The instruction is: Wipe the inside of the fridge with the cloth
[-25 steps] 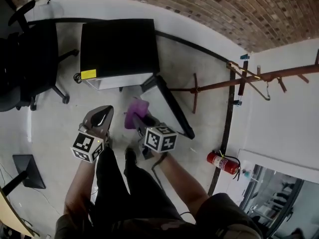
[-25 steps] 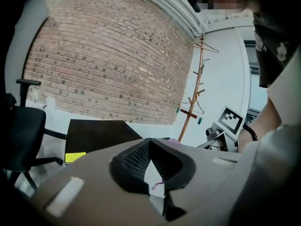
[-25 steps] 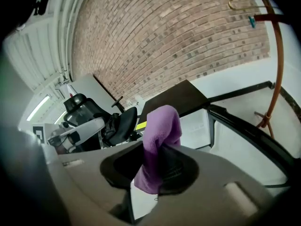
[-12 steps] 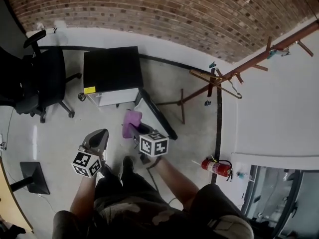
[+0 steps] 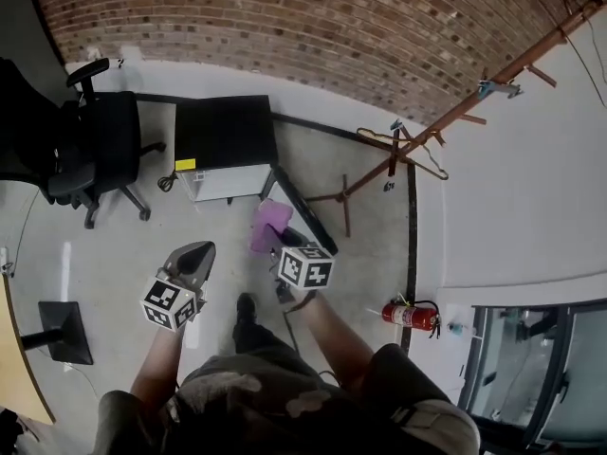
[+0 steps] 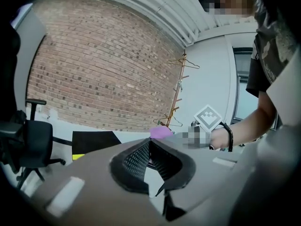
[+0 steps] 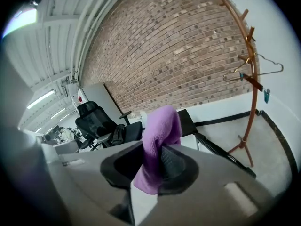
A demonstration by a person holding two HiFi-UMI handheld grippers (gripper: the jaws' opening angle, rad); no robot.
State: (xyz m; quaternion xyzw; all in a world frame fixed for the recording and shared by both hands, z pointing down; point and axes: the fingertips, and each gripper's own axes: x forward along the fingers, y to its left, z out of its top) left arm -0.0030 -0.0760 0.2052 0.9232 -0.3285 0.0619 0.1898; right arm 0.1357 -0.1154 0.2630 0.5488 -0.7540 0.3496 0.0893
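- Roughly mid-frame in the head view, the right gripper (image 5: 282, 239) is clenched on a purple cloth (image 5: 269, 224); its marker cube sits just below.
- The right gripper view shows the cloth (image 7: 161, 128) pinched between the two jaws, its folded top rising above them and its lower end hanging down between them.
- To the left in the head view, the left gripper (image 5: 195, 254) hangs over bare floor, well apart from the cloth.
- The left gripper view shows its jaws closed tip to tip with nothing between them.
- The small black-topped fridge (image 5: 226, 133) stands in the upper middle of the head view, with its door (image 5: 302, 209) swung open towards the lower right.
- The cloth is held outside the fridge, just beside the open door and touching neither.
- An office chair (image 5: 95, 150) stands at the upper left, beside the fridge.
- A brick wall (image 5: 313, 27) runs across the top of the frame.
- A coat rack (image 5: 455, 112) with a hanger (image 5: 403, 150) leans across the upper right.
- A fire extinguisher (image 5: 408, 314) lies at the lower right, by the white wall.
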